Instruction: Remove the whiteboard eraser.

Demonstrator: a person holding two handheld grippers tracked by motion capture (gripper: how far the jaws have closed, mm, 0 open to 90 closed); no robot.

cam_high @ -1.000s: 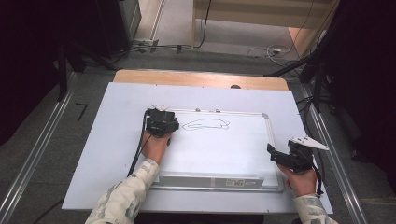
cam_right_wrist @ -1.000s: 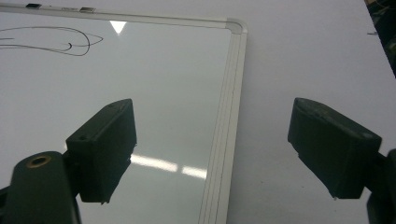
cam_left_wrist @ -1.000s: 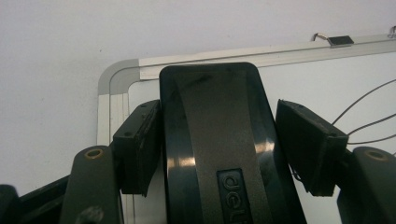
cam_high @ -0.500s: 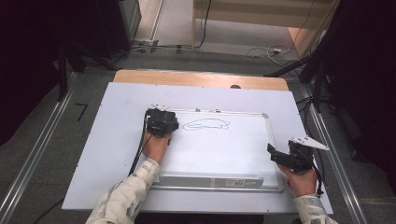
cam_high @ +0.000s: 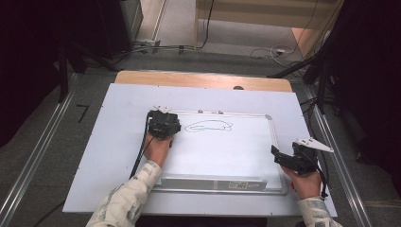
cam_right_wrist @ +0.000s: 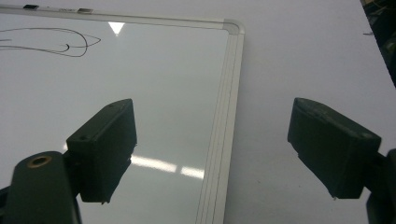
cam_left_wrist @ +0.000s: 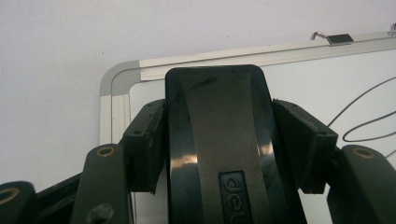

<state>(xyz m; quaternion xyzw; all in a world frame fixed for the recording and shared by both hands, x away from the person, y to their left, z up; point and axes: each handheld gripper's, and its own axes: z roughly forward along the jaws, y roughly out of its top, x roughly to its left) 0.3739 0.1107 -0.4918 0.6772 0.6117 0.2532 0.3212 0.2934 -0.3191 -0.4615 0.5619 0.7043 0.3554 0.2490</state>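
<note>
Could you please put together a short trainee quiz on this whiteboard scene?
1. True or false: the left claw is shut on the black eraser.
2. The right claw is: A open, B shut on a marker.
3. What is drawn on the whiteboard?
Key: 1 true. 2 A. 3 A thin black looping scribble near its top edge.

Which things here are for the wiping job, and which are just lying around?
For the job:
- black plastic whiteboard eraser, clamped in the left gripper, whose jaws have just been closing on it
- white metal-framed whiteboard
- thin black scribble drawn on it

Just there:
- right gripper, open, holding nothing
- pale sheet under the board
- cables on the floor
</note>
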